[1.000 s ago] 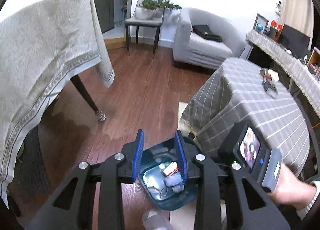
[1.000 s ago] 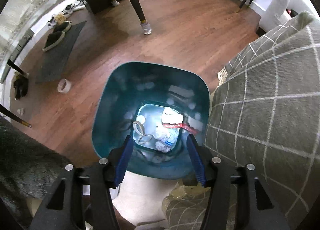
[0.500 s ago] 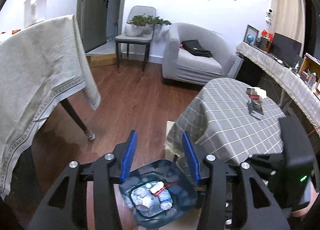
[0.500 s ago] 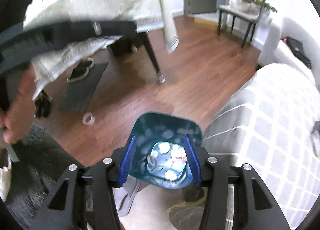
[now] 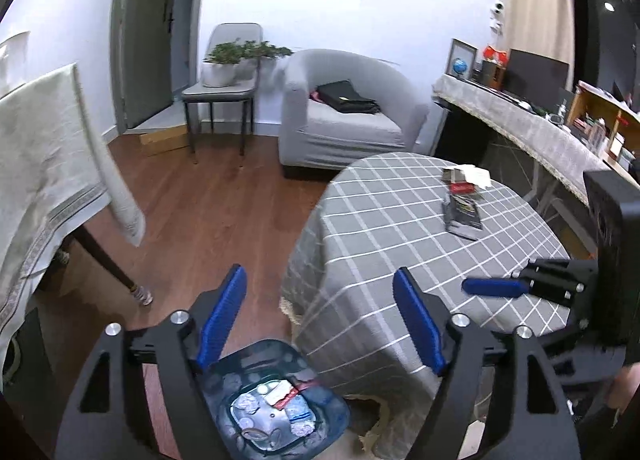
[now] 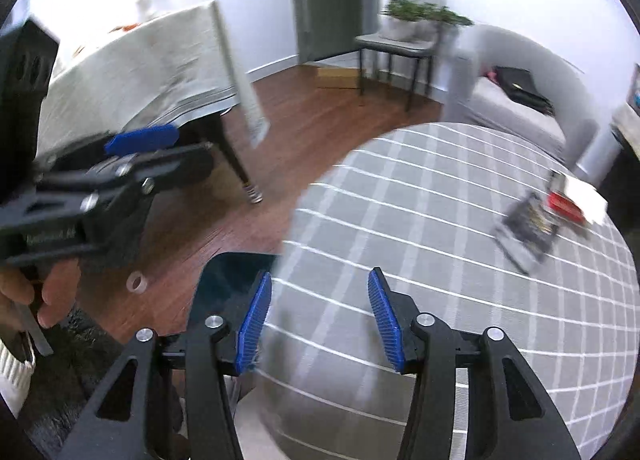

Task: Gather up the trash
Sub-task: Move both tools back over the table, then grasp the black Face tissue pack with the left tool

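A glossy teal plastic bin [image 5: 276, 404] stands on polished wood floor [image 5: 208, 219] beside a matt checked tablecloth [image 5: 400, 244].

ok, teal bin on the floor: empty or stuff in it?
Not empty. Teal bin holds wrappers and crumpled scraps on its bottom, well below the rim.

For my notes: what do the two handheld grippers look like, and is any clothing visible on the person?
Both the left gripper and right gripper have black angular frames with silver bolts and two ribbed blue pads. A boxy black housing sits behind the right one. A white ribbed cuff shows at the left hand.
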